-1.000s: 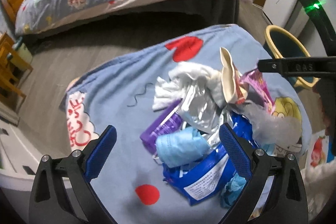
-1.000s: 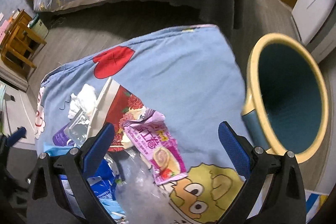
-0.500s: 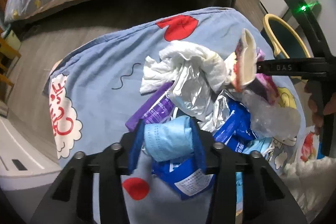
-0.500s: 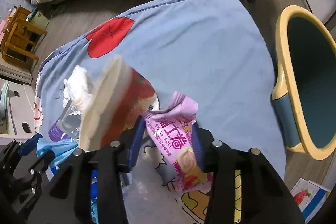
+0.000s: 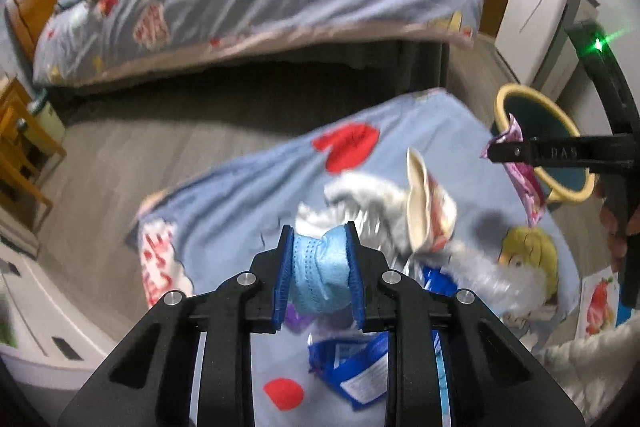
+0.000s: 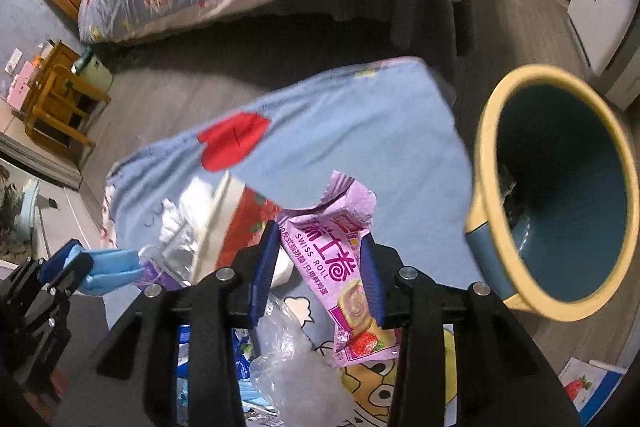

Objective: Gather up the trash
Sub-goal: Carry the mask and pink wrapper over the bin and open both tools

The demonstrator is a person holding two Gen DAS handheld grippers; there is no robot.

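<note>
Both grabs have just lifted clear: the left hand-held gripper [image 5: 319,277] clamps the blue face mask [image 5: 320,277], the right hand-held gripper [image 6: 319,273] the pink Swiss-roll wrapper [image 6: 344,267]; the trash bin [image 6: 500,163] waits at three o'clock.

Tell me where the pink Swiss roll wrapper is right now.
The pink Swiss roll wrapper is clamped in the right gripper, lifted above the blue cloth, left of the yellow-rimmed bin.
</note>
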